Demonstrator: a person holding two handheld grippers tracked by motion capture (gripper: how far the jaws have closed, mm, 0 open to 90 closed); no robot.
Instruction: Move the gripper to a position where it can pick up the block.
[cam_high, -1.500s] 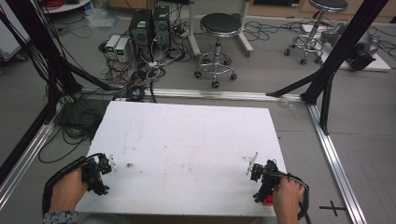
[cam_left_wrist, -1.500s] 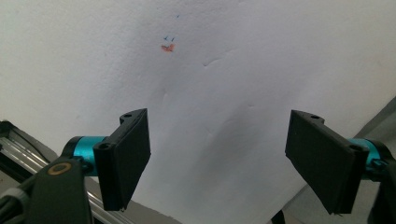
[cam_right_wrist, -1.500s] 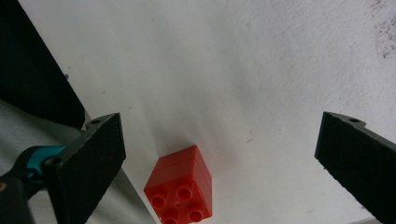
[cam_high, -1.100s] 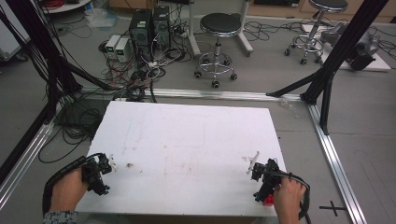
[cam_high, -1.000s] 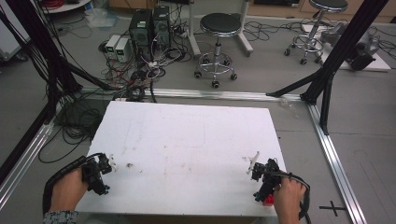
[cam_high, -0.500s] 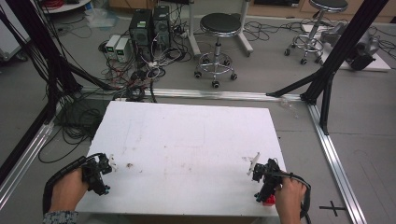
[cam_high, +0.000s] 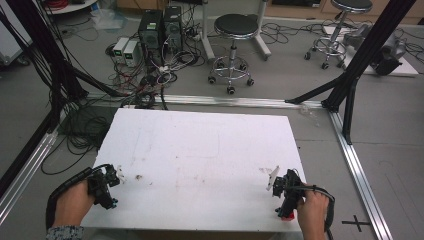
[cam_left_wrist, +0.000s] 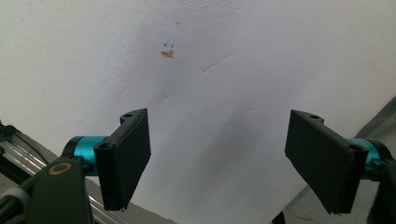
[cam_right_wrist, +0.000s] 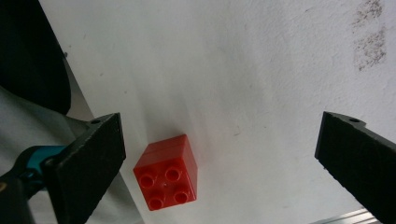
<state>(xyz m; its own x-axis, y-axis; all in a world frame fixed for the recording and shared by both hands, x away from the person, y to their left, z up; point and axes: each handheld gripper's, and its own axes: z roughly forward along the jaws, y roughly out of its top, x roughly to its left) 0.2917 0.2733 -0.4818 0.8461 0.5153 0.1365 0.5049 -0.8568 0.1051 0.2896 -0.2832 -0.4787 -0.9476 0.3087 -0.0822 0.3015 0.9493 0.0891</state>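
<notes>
White table (cam_high: 200, 150), bare across the middle, with a few faint smudges. Left gripper (cam_high: 112, 175) sits at the table's 8 o'clock corner, held by the left hand (cam_high: 72, 205), its cable looping out over the edge. In the left gripper view the left gripper (cam_left_wrist: 217, 154) has its jaws spread wide, nothing between them, only white table surface (cam_left_wrist: 233, 70) and a small orange mark (cam_left_wrist: 167, 54) with blue specks ahead at 12 o'clock. A metal rail (cam_left_wrist: 18, 151) shows at 8 o'clock in that view, past the table edge.

Right gripper (cam_high: 276, 180) is at the table's 4 o'clock corner, held by the right hand (cam_high: 312, 212). A red brick (cam_high: 286, 215) peeks out just under the gripper body near the front edge in the high view. In the right gripper view the right gripper (cam_right_wrist: 219, 158) is wide open and holds nothing. The brick (cam_right_wrist: 167, 179) lies on the table (cam_right_wrist: 233, 60) between the jaws, studs facing the camera, four studs. It sits close to the jaw at 8 o'clock but apart from it, and well apart from the jaw at 4 o'clock. A grey scuff (cam_right_wrist: 369, 37) marks the table at 1 o'clock.

Beyond the table: a black stool (cam_high: 235, 30), a second stool (cam_high: 350, 7), computer boxes (cam_high: 160, 30) and tangled cables (cam_high: 150, 85) on the floor.
</notes>
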